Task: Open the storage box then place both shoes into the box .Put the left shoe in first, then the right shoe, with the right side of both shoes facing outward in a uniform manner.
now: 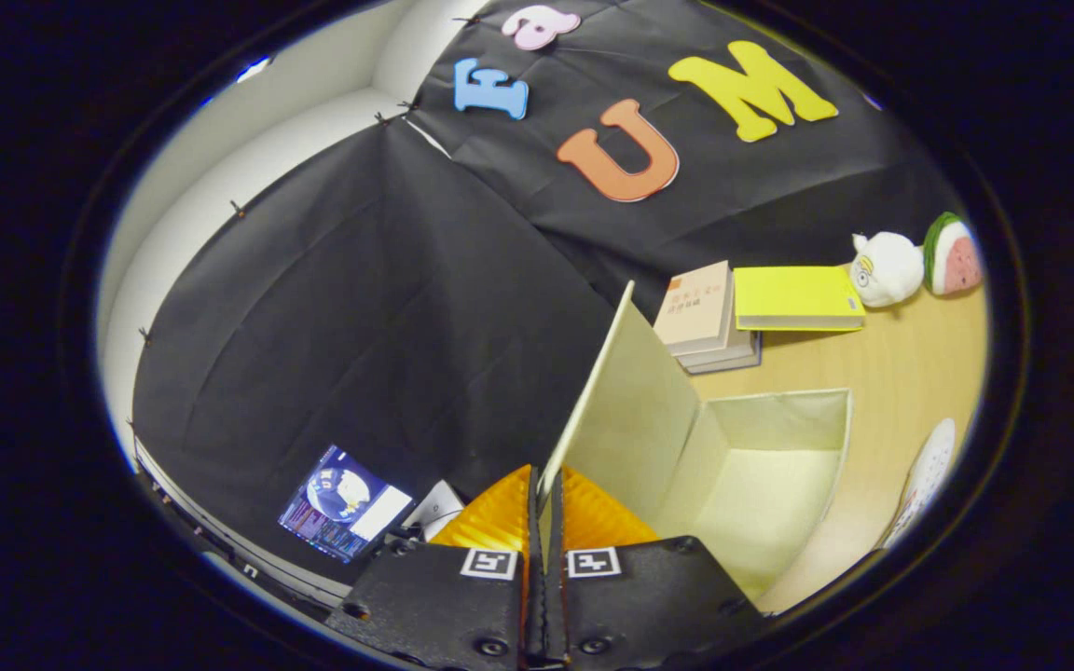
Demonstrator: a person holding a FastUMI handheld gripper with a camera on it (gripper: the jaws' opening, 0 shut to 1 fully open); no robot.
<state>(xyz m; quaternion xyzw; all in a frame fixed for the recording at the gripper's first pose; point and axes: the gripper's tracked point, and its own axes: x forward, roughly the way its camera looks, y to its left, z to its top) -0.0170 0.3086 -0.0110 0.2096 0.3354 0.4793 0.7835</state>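
Observation:
My gripper (544, 508) is shut on the edge of the storage box's lid (626, 410), a pale cream panel that stands lifted up and tilted away from the fingers. The storage box (761, 485) lies open to the right of the lid, its cream interior bare. A white shoe (924, 480) with small dots shows partly beyond the box on the wooden table, at the far right.
Behind the box lie a stack of books (700, 317) and a yellow book (798, 298). A white plush toy (887, 270) and a watermelon-slice plush (956, 253) sit further right. A lit tablet screen (343, 503) stands left of the fingers.

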